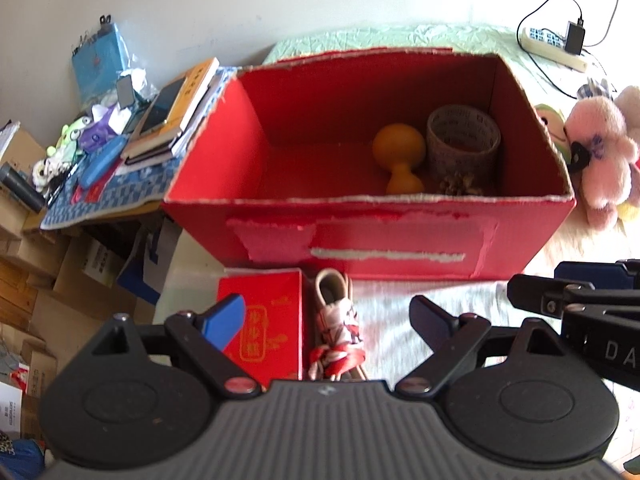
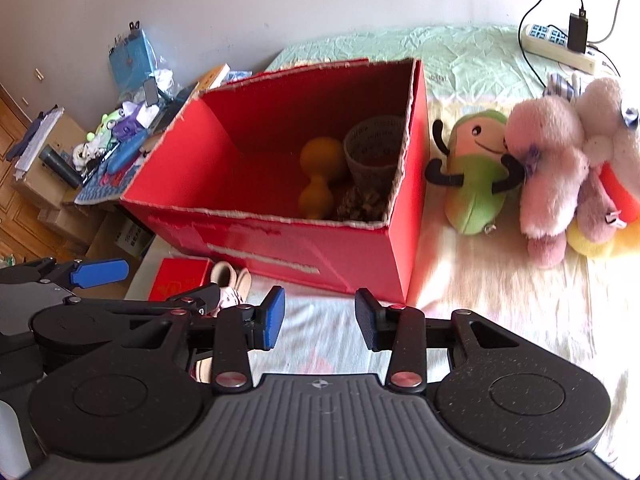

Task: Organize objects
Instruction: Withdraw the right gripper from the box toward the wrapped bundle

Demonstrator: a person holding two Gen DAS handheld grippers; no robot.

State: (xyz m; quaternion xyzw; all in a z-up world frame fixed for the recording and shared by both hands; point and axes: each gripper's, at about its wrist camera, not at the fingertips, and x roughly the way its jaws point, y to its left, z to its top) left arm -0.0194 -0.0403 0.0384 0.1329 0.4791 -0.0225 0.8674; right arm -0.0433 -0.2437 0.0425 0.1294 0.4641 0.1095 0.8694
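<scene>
Red cardboard box [image 1: 392, 236] showing pale torn strips on front. Inside: orange gourd-shaped toy [image 1: 398, 156], tape roll [image 1: 463, 142] grey-beige with dark printed lettering. Small red packet [image 1: 268, 320] carrying gold print. Plush toys: pink one [image 2: 548, 168], green one [image 2: 478, 168] with black arms and smiling face. Bed sheet [image 2: 460, 56] looking pale green, crinkled. Blue-white checked mat [image 1: 132, 188]. Left tool [image 1: 326, 320] and right tool [image 2: 320, 320] black, with blue pad [image 2: 274, 318].
</scene>
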